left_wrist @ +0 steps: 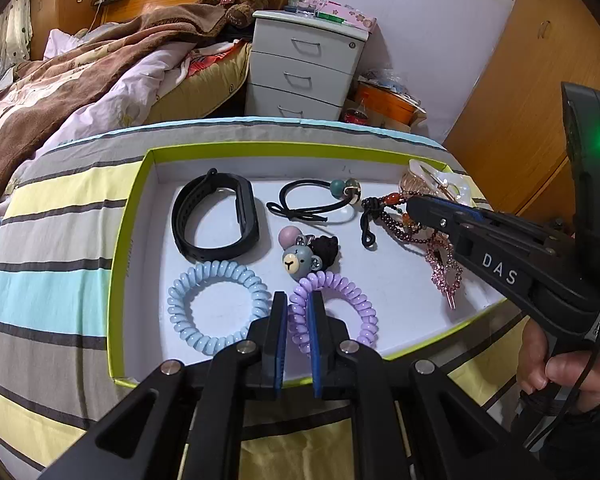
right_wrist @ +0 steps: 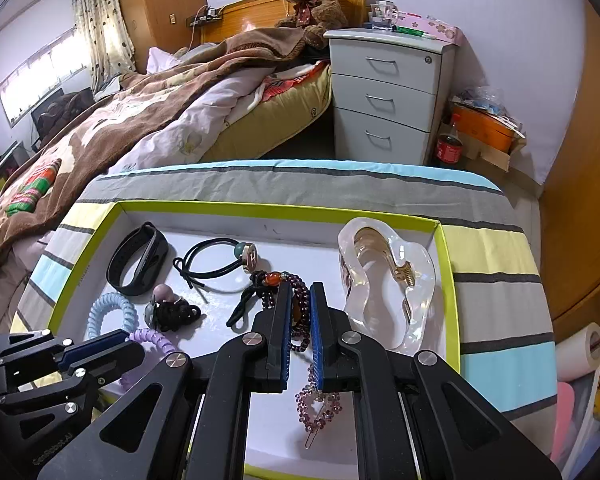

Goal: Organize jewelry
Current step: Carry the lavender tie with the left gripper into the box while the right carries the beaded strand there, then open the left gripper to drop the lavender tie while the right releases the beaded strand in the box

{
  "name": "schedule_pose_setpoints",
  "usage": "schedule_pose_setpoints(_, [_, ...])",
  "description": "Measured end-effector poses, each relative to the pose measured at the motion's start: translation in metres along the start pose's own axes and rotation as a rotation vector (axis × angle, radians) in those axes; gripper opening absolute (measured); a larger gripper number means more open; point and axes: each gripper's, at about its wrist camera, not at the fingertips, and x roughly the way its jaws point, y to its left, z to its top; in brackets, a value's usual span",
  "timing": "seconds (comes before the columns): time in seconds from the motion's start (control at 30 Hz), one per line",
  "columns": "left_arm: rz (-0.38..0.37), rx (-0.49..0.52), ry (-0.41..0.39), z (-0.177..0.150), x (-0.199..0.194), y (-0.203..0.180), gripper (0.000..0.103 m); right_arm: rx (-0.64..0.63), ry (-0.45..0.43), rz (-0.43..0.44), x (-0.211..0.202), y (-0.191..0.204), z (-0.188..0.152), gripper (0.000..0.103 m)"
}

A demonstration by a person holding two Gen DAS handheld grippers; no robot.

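Jewelry laid out in a shallow green-rimmed tray (right_wrist: 448, 280) on a striped cloth (left_wrist: 52, 240), with both grippers lowered over it.

Ordered by size: a clear hair claw (right_wrist: 384, 280) at the tray's right end; a black wristband (left_wrist: 216, 216) at far left; a blue coil tie (left_wrist: 216, 308) beside a purple coil tie (left_wrist: 340, 304); a dark bead bracelet (right_wrist: 300, 292); a black elastic tie (left_wrist: 312, 200); a bear charm tie (left_wrist: 300, 258); a pink beaded clip (right_wrist: 320, 404). The left gripper (left_wrist: 298, 300) pinches the purple coil tie; the right gripper (right_wrist: 300, 292) pinches the bead bracelet.
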Motion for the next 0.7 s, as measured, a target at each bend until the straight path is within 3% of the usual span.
schedule_pose_setpoints(0.7, [0.015, -0.003, 0.004, 0.0016, 0.0005, 0.0001, 0.01, -0.012, 0.011, -0.02, 0.0053, -0.0001, 0.0003, 0.009])
